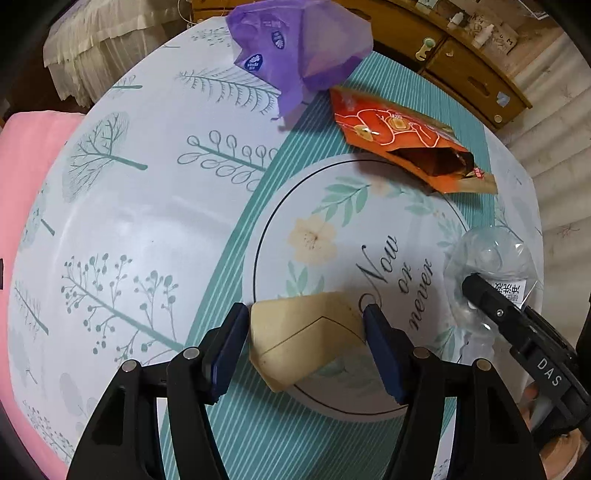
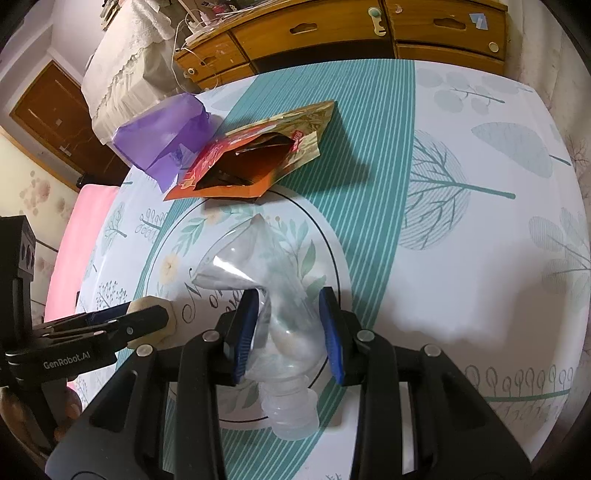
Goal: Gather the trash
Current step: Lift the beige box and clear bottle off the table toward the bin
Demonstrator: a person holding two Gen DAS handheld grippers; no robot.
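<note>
My left gripper (image 1: pixel 304 313) is shut on a beige folded piece of cardboard (image 1: pixel 295 343), held just above the round print on the table. It also shows low on the left of the right wrist view, left gripper (image 2: pixel 155 318) with the cardboard (image 2: pixel 147 303). My right gripper (image 2: pixel 288 297) is shut on a crushed clear plastic bottle (image 2: pixel 240 267), neck towards the camera. In the left wrist view the right gripper (image 1: pixel 476 291) and the bottle (image 1: pixel 487 251) sit at the right edge. An opened orange snack bag (image 1: pixel 399 140) (image 2: pixel 243 162) and a purple plastic bag (image 1: pixel 295 48) (image 2: pixel 159 140) lie further back.
The table (image 1: pixel 129 221) (image 2: pixel 461 277) wears a white and teal cloth with tree prints. Behind it stands a wooden dresser (image 1: pixel 461 62) (image 2: pixel 332 29). A pink surface (image 1: pixel 29 184) (image 2: pixel 85 240) lies off the left edge, and lace-covered furniture (image 2: pixel 129 55) stands by a door (image 2: pixel 48 110).
</note>
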